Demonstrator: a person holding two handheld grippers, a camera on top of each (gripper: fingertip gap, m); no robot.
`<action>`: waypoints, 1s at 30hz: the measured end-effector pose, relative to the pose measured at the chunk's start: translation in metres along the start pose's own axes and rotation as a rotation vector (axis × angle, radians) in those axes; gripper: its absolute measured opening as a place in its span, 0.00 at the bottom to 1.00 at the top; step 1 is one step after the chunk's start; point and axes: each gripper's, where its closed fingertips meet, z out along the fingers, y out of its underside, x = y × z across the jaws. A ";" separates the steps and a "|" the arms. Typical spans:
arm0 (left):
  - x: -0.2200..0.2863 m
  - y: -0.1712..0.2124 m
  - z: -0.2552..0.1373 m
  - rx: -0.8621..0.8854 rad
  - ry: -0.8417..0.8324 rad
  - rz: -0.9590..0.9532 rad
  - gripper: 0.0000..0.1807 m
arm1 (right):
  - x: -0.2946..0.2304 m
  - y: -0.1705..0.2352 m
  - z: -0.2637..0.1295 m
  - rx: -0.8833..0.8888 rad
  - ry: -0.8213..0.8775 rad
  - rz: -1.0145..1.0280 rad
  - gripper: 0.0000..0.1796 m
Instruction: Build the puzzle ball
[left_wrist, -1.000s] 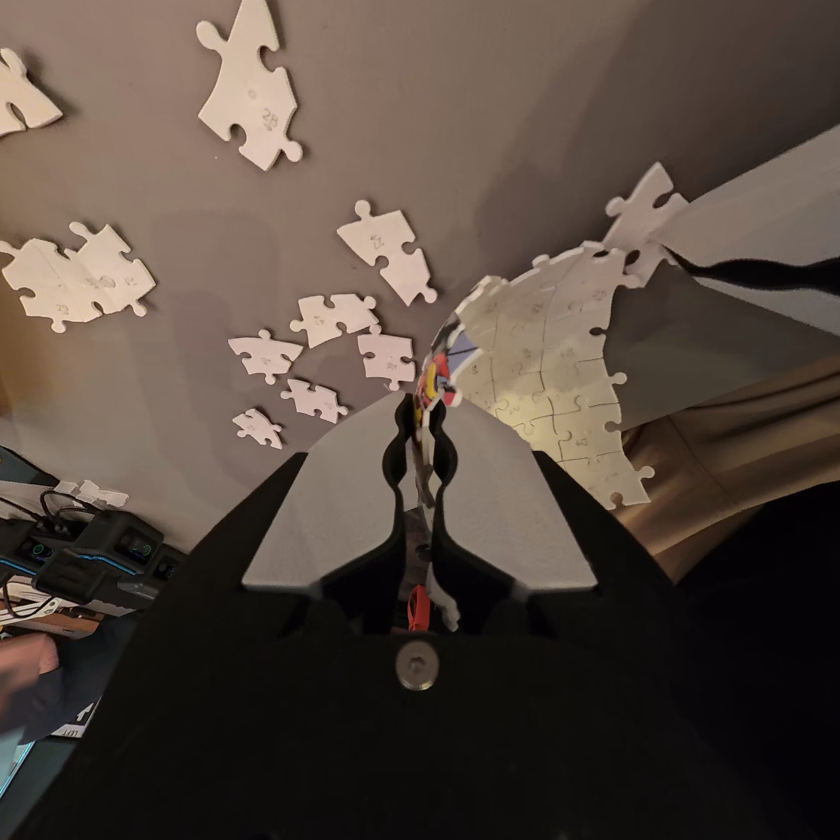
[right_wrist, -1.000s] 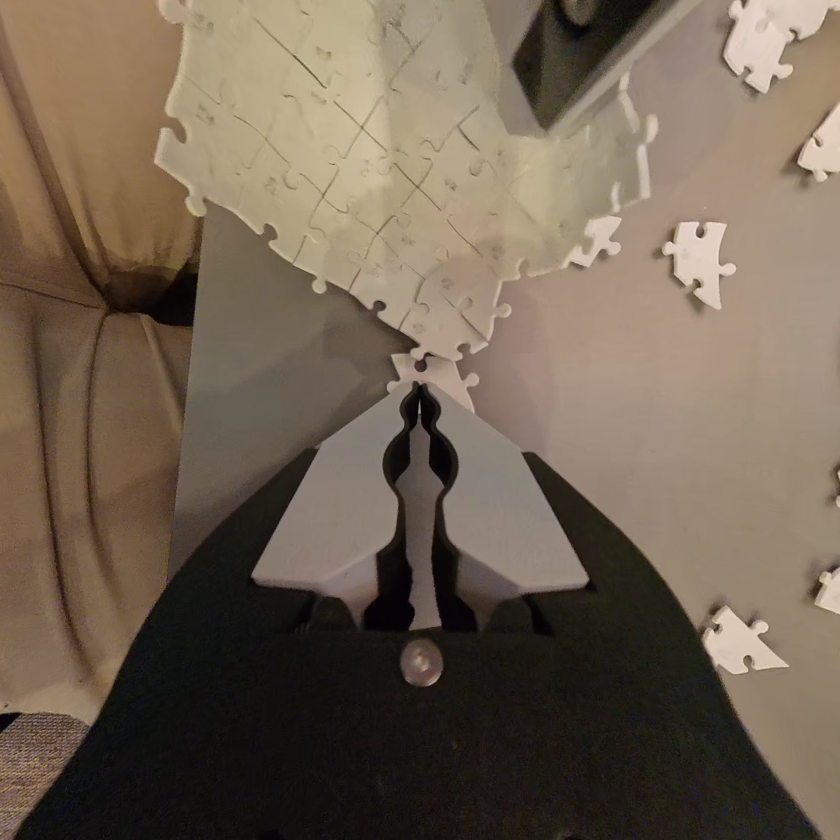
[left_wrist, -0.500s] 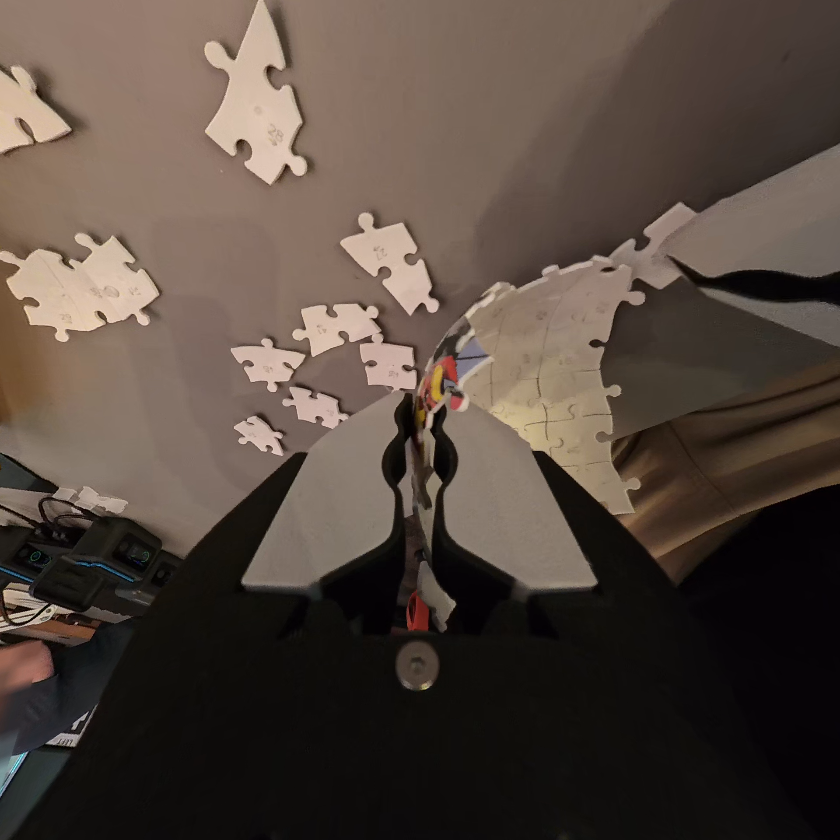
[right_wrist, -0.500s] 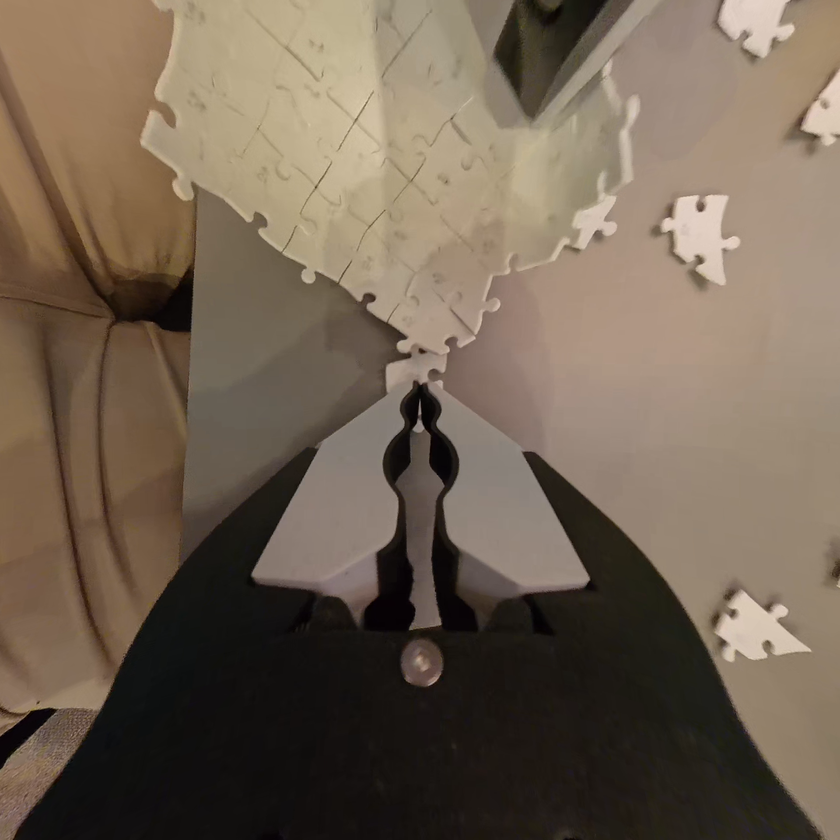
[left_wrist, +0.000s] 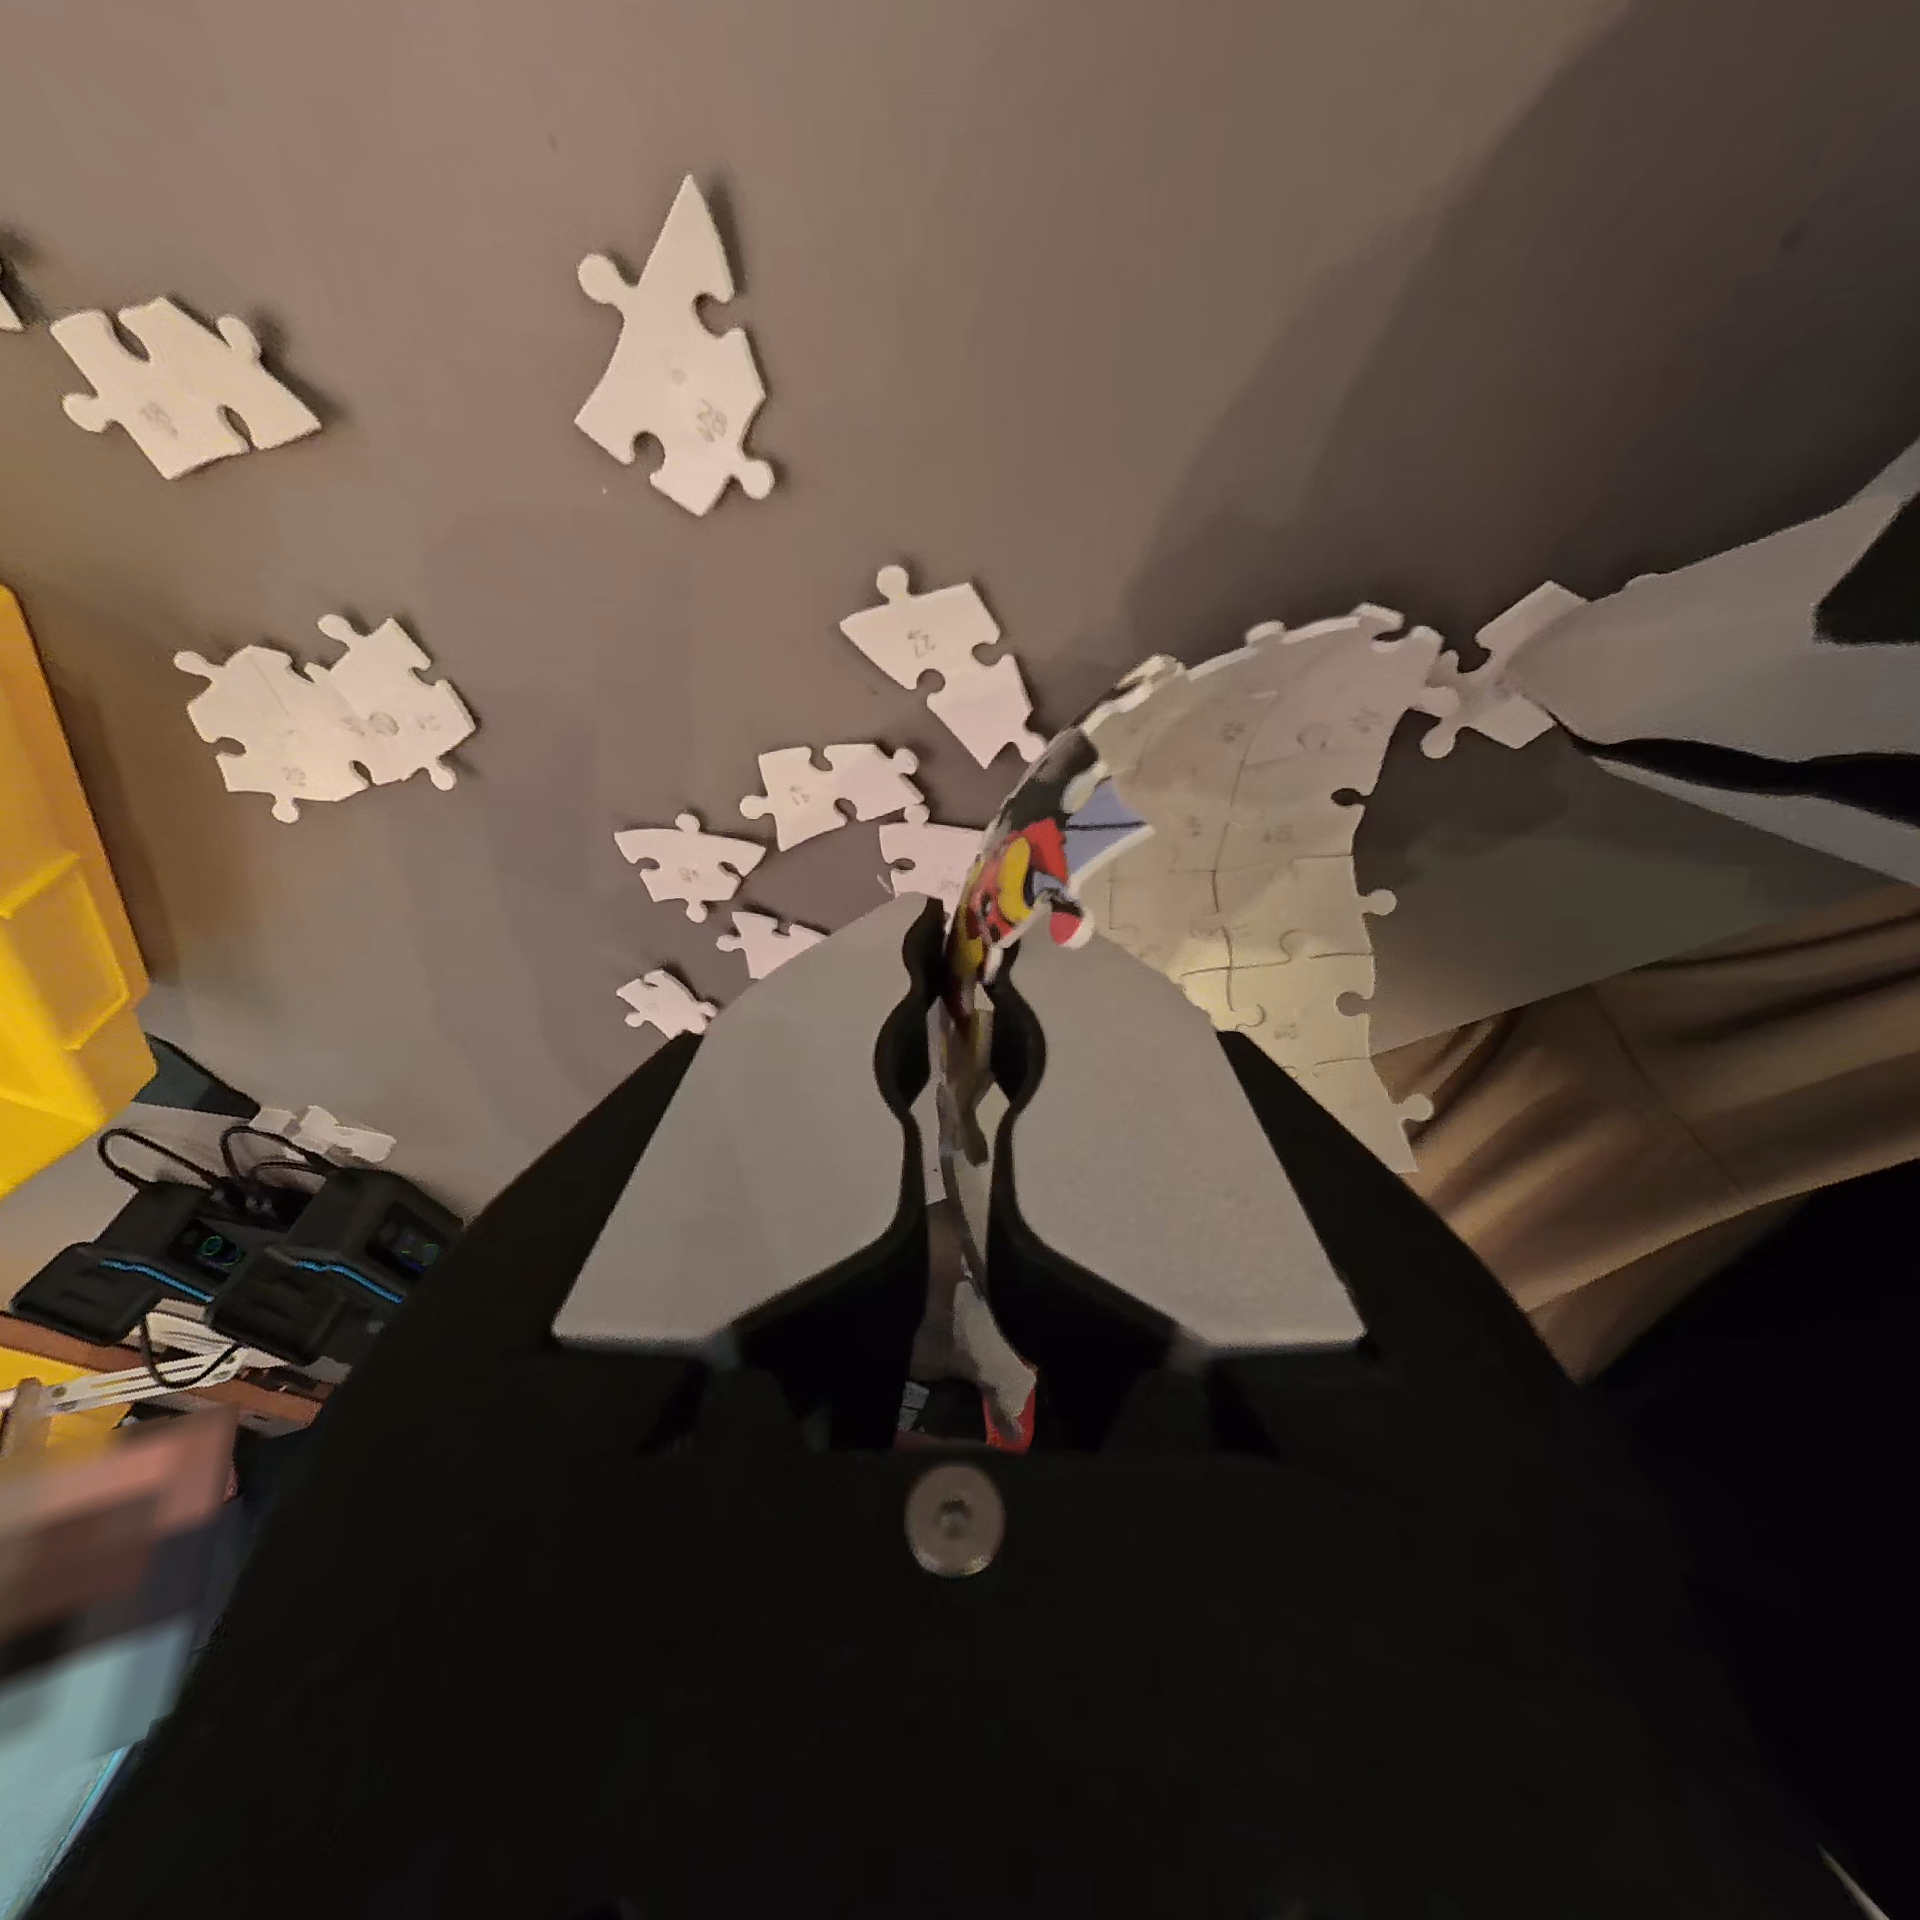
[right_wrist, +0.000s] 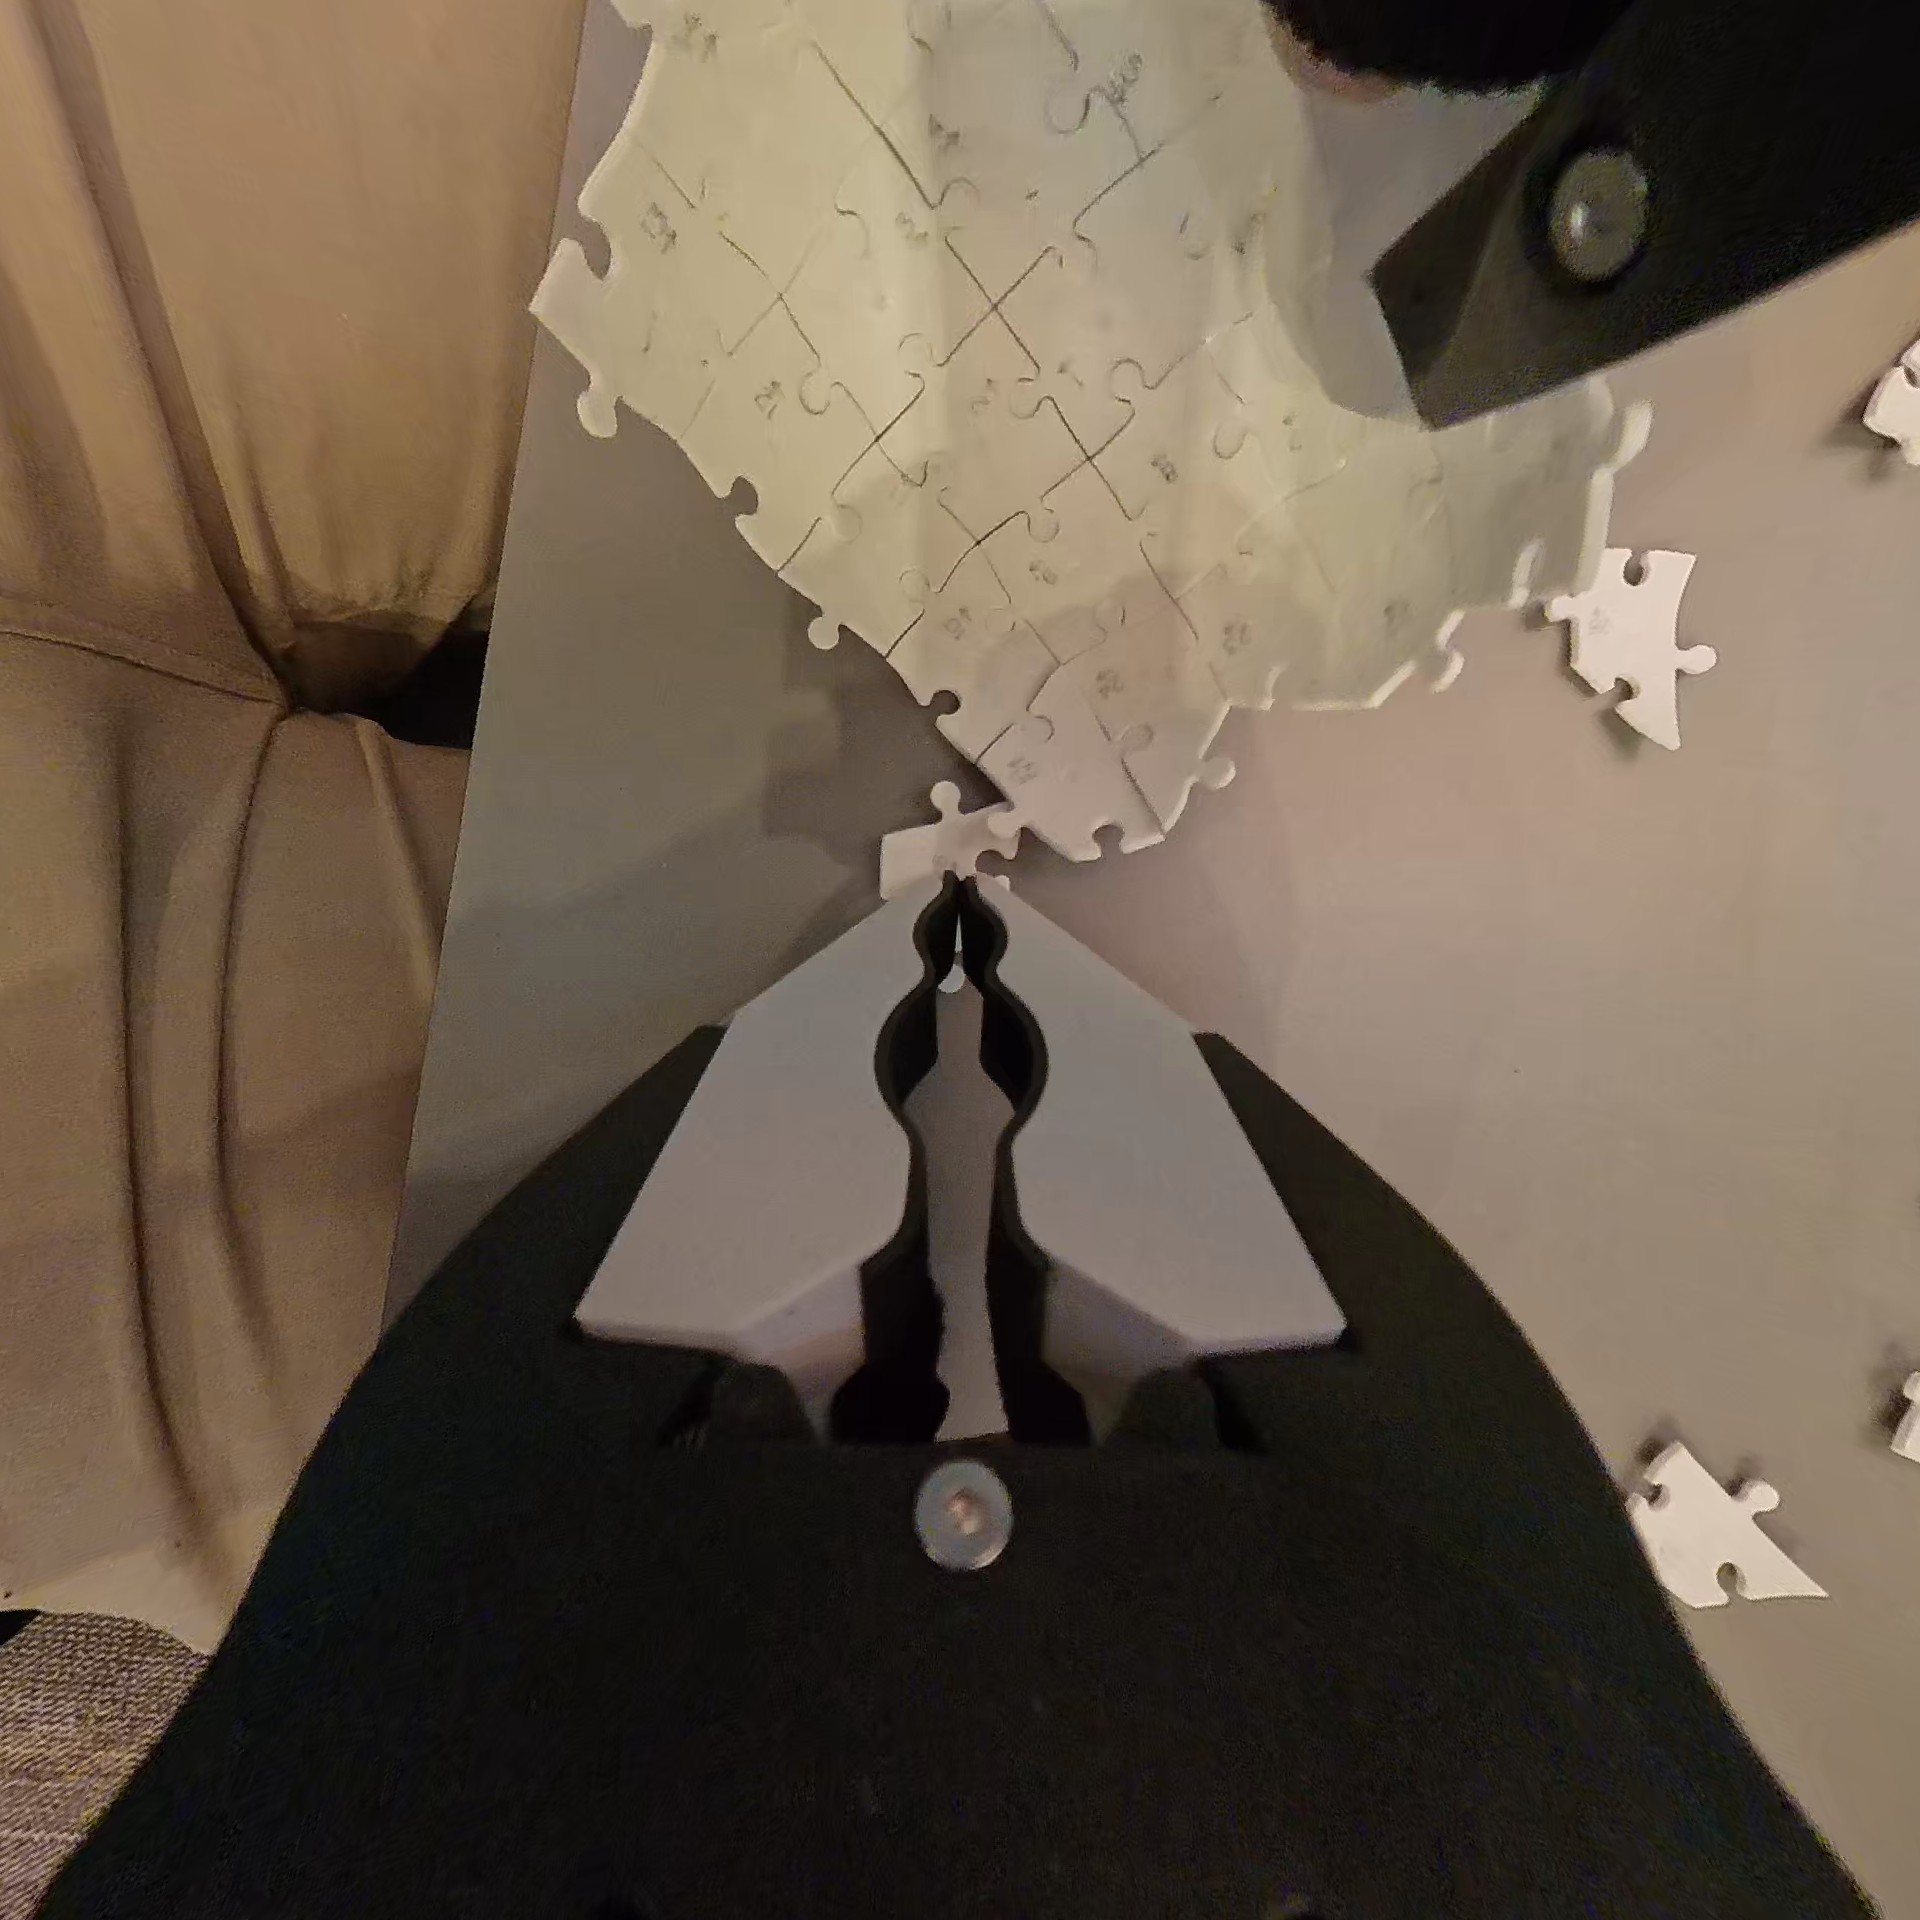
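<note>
Home: beige sofa (right_wrist: 208, 727), grey table (left_wrist: 1039, 208)

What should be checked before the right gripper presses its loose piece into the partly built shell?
1. Left gripper shut on the puzzle shell rim: ok.
2. Right gripper shut on the single piece: ok, held only at its near edge.
3. Piece meets the shell's lowest edge: ok, they touch at the corner.
4. Tab seated flush in its notch: cannot tell; the joint is small and blurred.
5. Piece lies in line with the shell's curve: cannot tell.
6. Spare pieces on the grey table lie clear of both grippers: ok.
</note>
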 end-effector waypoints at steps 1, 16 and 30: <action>0.000 -0.001 -0.001 -0.003 -0.006 0.007 0.03 | 0.000 0.000 0.000 0.002 -0.001 -0.004 0.00; 0.001 -0.008 -0.002 0.015 -0.047 0.075 0.04 | -0.010 -0.002 -0.001 0.015 -0.038 -0.080 0.00; 0.000 -0.021 -0.003 0.034 -0.076 0.124 0.04 | -0.011 0.009 -0.005 -0.042 -0.038 -0.071 0.00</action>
